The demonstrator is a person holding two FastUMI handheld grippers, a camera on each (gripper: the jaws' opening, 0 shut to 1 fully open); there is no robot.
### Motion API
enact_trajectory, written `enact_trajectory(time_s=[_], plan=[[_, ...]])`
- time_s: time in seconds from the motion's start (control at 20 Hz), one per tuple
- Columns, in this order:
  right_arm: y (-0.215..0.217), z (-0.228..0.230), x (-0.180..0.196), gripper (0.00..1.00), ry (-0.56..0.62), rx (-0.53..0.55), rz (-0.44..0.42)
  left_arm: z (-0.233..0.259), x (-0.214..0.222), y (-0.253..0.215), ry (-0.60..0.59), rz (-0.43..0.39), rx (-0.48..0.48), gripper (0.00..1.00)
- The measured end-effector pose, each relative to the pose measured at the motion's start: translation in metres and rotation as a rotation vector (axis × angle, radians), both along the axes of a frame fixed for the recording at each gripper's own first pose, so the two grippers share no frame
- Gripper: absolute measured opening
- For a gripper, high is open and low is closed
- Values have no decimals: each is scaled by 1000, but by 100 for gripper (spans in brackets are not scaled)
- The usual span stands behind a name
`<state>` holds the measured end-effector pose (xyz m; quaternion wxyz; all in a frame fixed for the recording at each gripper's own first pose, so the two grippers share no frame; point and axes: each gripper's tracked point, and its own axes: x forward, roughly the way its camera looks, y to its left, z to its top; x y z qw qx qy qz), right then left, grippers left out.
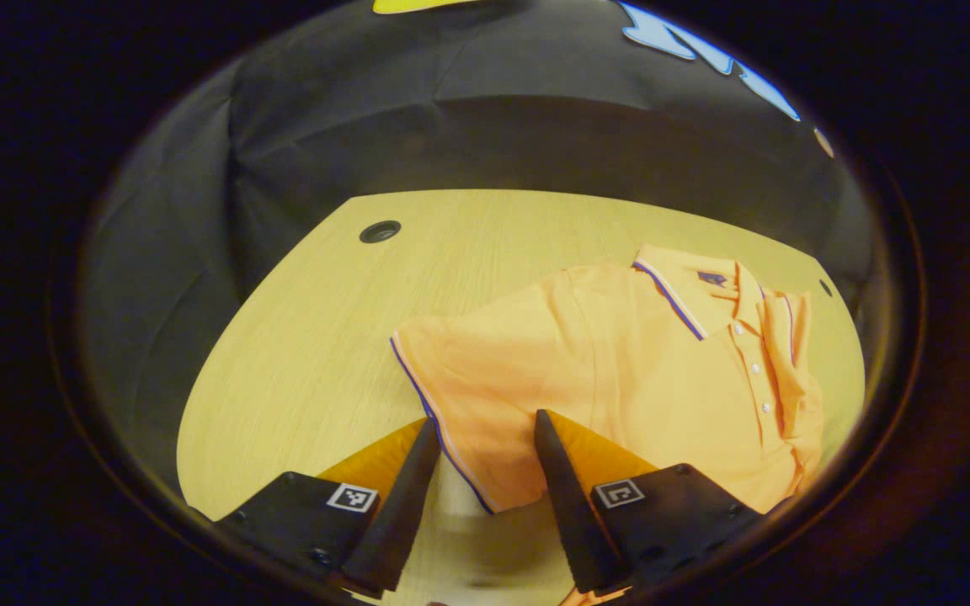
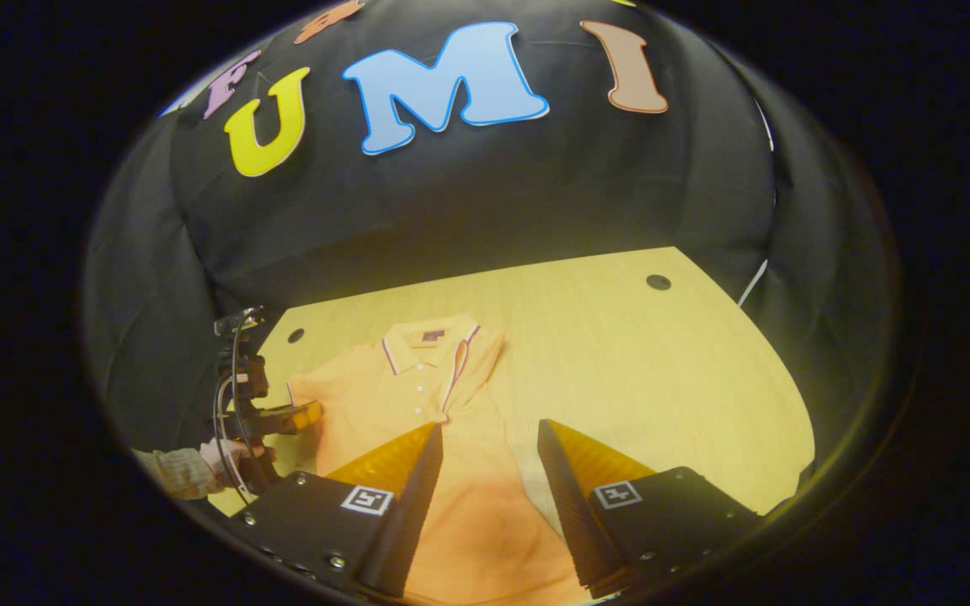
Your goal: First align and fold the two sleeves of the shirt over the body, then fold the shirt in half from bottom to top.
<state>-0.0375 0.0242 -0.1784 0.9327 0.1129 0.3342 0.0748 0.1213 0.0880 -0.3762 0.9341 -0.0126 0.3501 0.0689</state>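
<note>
**Left gripper poised at the unfolded sleeve**

An orange polo shirt [image 1: 620,370] lies flat on the wooden table [image 1: 308,337], collar at the far side. The left gripper [image 1: 485,438], jaws wide, holding nothing, straddles the outspread sleeve's hem [image 1: 434,412]. The right gripper [image 2: 489,454] hangs open, empty, above the shirt's right side.

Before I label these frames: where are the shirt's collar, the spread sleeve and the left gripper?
collar [image 1: 680,296]: left gripper view, on its striped edge.
sleeve [image 1: 472,370]: left gripper view, mid-cloth.
left gripper [image 2: 306,414]: right gripper view, between its fingertips at the sleeve.
</note>
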Motion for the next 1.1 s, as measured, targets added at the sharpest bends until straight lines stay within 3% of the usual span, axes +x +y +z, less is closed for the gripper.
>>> enact_trajectory(time_s=[0.25,0.3,0.8,1.1], plan=[[1,-2,2,72,8,0,9,0,3,-8,-20,26,-32,18],[0,-3,1,72,9,-1,10,0,2,-7,-10,30,-23,13],[-13,-4,-2,71,17,-7,-6,19,3,-12,-3,-18,61,6],[-12,-6,-4,71,22,0,-3,71,22,-62,-115,-162,132,6]])
